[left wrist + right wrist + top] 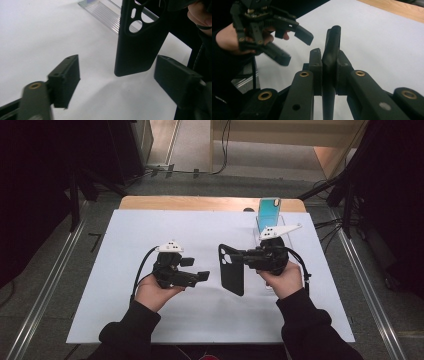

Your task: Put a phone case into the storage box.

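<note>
A black phone case (231, 270) with round camera cut-outs hangs upright above the white sheet (150, 235), clamped by its edge in my right gripper (239, 255). In the right gripper view both pads press on the case (332, 42), and my right gripper (329, 58) is shut on it. My left gripper (197, 268) is just left of the case, with its jaws apart and nothing between them. In the left gripper view the case (140, 45) hangs beyond the open jaws of my left gripper (117, 63), and no pad touches it.
A phone with a teal screen (268, 211) leans in a clear stand (265, 226) at the back right of the sheet, behind my right hand. The stand's ribbed base (105, 15) lies past the case. Wooden table edge (200, 202) runs along the back.
</note>
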A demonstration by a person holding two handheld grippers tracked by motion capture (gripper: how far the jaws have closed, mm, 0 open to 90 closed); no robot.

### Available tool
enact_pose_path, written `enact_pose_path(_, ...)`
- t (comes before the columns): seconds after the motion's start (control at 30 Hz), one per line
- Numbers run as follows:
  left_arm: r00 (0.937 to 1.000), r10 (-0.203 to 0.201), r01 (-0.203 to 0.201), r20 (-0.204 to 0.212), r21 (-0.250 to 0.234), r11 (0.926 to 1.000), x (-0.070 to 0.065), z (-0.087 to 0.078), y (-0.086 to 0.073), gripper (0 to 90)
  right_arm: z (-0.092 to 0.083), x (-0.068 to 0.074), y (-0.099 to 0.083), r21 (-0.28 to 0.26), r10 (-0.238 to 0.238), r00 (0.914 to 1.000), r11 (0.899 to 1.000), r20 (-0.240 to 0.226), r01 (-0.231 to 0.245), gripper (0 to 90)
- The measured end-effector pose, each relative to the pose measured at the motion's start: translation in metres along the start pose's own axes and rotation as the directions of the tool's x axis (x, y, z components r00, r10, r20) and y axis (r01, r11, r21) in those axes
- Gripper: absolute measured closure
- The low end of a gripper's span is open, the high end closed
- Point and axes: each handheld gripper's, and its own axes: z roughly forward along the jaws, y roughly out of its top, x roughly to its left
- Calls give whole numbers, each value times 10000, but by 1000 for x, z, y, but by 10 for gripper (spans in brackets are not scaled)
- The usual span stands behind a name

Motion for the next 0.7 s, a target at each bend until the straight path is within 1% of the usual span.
enact_pose_path(0.03, 10000, 59, -59, 34, -1, 10000, 1, -1, 1, 236, -1, 0, -1, 15, -85, 10000, 10000, -52, 85, 773)
enact_pose_path(0.13, 9990, 18, -14, 449, -92, 10000, 1, -3, 3, 236, -2, 0, -3, 85, -388, 9985, 9992, -374, 391, 773)
enact_pose_path(0.2, 9967, 263, -259, 765, -72, 9996, 1, -4, 4, 236, -2, -1, -4, 206, -520, 9960, 9983, -724, 536, 773)
enact_pose_path(0.27, 9943, 508, -501, 936, -91, 9987, -1, -5, 6, 236, -1, -2, -6, 257, -632, 9924, 9975, -1052, 662, 773)
enact_pose_path(0.33, 9902, 696, -686, 1214, -131, 9976, -2, -6, 8, 236, 0, -2, -6, 305, -769, 9886, 9962, -1294, 815, 773)
enact_pose_path(0.4, 9862, 716, -694, 1493, -199, 9974, -2, -7, 9, 236, 1, -1, -6, 373, -863, 9849, 9950, -1501, 928, 773)
enact_pose_path(0.5, 9810, 851, -834, 1744, -171, 9964, -2, -8, 10, 236, 3, 2, -6, 452, -970, 9789, 9933, -1800, 1067, 773)
enact_pose_path(0.57, 9783, 913, -893, 1862, -190, 9958, -3, -8, 10, 238, 5, 3, -6, 474, -1047, 9725, 9920, -2080, 1169, 773)
enact_pose_path(0.63, 9741, 932, -926, 2062, -125, 9956, -3, -8, 11, 279, 8, 4, -6, 466, -1186, 9666, 9901, -2273, 1324, 773)
enact_pose_path(0.7, 9718, 933, -943, 2166, -59, 9955, -4, -7, 11, 282, 9, 5, -6, 546, -1152, 9641, 9898, -2393, 1318, 773)
